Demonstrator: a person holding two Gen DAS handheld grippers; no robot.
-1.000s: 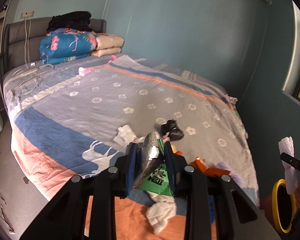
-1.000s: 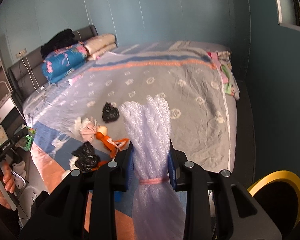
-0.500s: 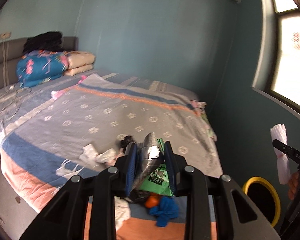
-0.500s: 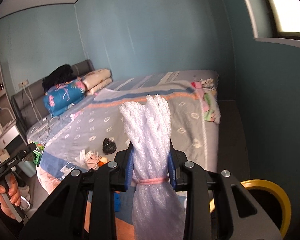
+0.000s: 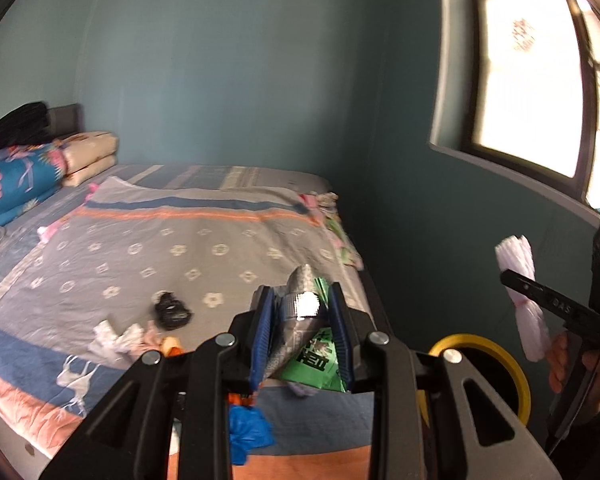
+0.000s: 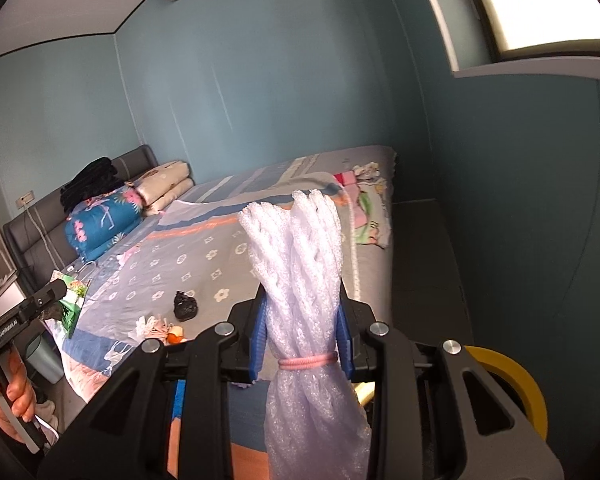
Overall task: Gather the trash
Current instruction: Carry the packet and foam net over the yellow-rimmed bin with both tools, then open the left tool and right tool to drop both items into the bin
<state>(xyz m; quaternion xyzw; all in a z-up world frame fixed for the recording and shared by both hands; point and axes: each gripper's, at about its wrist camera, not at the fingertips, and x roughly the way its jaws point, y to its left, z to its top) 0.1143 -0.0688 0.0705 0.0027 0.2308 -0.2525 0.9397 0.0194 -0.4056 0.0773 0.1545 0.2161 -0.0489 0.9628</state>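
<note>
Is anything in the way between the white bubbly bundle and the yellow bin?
Nothing visible is. The right claw grips the white bundle, and the yellow-rimmed bin sits open, low to its right beside the bed.

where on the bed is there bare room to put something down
Bare: the grey flowered middle of the bed, between the folded quilts and the black bag. Crowded: the near edge, with white scraps, an orange bit and a blue bag.

Both hand-held grippers [image 5: 302, 322] [image 6: 302, 322] clamped, loaded.
</note>
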